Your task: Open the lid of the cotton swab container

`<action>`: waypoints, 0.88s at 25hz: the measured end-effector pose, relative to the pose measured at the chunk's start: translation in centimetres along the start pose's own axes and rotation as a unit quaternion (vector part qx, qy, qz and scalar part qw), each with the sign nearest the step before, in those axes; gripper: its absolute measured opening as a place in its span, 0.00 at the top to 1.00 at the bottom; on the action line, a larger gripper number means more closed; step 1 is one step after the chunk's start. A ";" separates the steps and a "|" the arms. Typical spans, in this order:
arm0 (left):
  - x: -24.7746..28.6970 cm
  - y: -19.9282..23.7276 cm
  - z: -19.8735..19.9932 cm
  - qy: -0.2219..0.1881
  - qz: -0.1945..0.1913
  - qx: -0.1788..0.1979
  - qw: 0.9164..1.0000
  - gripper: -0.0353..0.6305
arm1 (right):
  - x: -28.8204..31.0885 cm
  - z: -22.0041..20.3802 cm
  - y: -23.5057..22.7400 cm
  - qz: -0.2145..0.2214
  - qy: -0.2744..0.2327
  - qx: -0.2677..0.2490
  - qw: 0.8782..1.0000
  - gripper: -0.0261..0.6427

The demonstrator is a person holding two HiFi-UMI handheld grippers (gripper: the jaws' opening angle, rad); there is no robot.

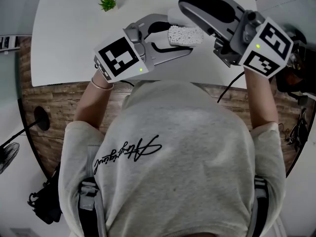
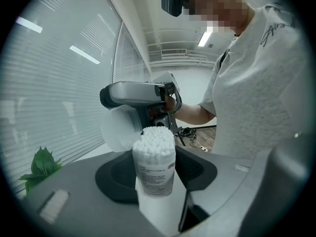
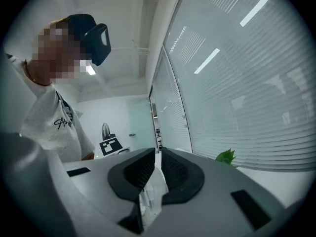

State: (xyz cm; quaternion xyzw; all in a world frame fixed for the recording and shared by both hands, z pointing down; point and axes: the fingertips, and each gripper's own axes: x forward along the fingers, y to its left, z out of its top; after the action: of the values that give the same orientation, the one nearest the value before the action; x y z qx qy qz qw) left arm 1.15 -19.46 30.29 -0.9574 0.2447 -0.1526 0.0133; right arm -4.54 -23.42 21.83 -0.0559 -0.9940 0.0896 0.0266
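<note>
Swabs [image 2: 155,138] show atop the cotton swab container [image 2: 156,174], gripped upright over the worktop [image 1: 64,33] by the half-spread jaws of my left gripper [image 2: 157,181] for steadiness, while my right gripper [image 3: 158,174], jaws nearly together, pinches the thin lid [image 2: 120,128] swung aside.

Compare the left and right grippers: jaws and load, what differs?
Jaws: the left gripper's stand wide apart round the body of the cotton swab container; the right gripper's are nearly together, pinching the thin translucent lid.
Load: the left gripper holds the container upright, with the swabs exposed at its mouth; the right gripper holds the lid tipped off that mouth, beside it.
Shared: both grip something, raised over the white table.
</note>
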 end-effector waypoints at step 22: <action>-1.2 2.1 -0.3 -0.003 0.082 -0.032 0.996 0.63 | -1.0 1.1 0.0 -0.044 -0.050 -0.055 0.996 0.89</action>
State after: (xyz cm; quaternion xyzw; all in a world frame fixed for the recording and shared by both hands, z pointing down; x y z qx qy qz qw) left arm -0.93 -20.70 29.97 -0.9343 0.3275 -0.1406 -0.0046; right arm -3.56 -23.73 20.76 -0.0094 -0.9990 0.0367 -0.0222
